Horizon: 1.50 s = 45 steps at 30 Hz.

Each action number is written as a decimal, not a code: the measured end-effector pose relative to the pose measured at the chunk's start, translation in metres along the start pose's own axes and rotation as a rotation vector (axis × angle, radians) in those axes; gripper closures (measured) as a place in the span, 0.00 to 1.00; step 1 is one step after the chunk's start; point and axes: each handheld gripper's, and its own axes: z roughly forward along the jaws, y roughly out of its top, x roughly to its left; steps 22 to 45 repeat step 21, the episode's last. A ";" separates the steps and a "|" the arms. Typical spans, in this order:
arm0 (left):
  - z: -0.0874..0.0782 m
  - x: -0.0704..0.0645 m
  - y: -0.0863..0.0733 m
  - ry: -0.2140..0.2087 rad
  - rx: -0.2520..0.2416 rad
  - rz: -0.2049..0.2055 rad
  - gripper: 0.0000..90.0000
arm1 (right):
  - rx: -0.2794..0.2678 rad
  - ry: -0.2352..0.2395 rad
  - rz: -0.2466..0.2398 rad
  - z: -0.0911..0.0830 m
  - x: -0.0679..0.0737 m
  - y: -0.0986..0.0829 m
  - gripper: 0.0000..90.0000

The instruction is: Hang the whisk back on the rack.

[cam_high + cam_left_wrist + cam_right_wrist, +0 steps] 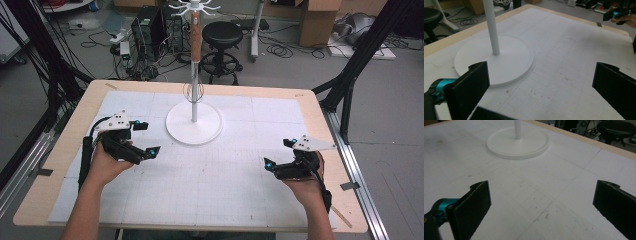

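Observation:
A white stand rises from a round base (205,131) at the middle back of the white gridded mat (225,175). A whisk (194,45) with a wooden handle hangs along the pole, its wire head down, from the hooks at the top. My left gripper (148,138) hovers open to the left of the base, with nothing between its jaws. In the left gripper view the base (506,60) lies just ahead of that gripper (541,87). My right gripper (278,153) is open and empty at the right of the mat. In the right gripper view it (541,207) faces the stand base (524,147).
The mat lies on a wooden table (80,115). Behind the table stand a black stool (221,35), a computer tower (149,27), loose cables and cardboard boxes (320,20). Black frame legs (350,85) flank the table on both sides.

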 end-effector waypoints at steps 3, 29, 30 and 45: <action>0.001 0.000 -0.001 0.001 0.006 0.001 0.02 | 0.004 0.000 -0.002 0.001 -0.001 0.000 0.00; 0.001 0.001 -0.003 0.007 0.013 -0.006 0.02 | 0.005 0.005 -0.002 0.002 -0.002 0.000 0.00; 0.001 0.001 -0.003 0.007 0.013 -0.006 0.02 | 0.005 0.005 -0.002 0.002 -0.002 0.000 0.00; 0.001 0.001 -0.003 0.007 0.013 -0.006 0.02 | 0.005 0.005 -0.002 0.002 -0.002 0.000 0.00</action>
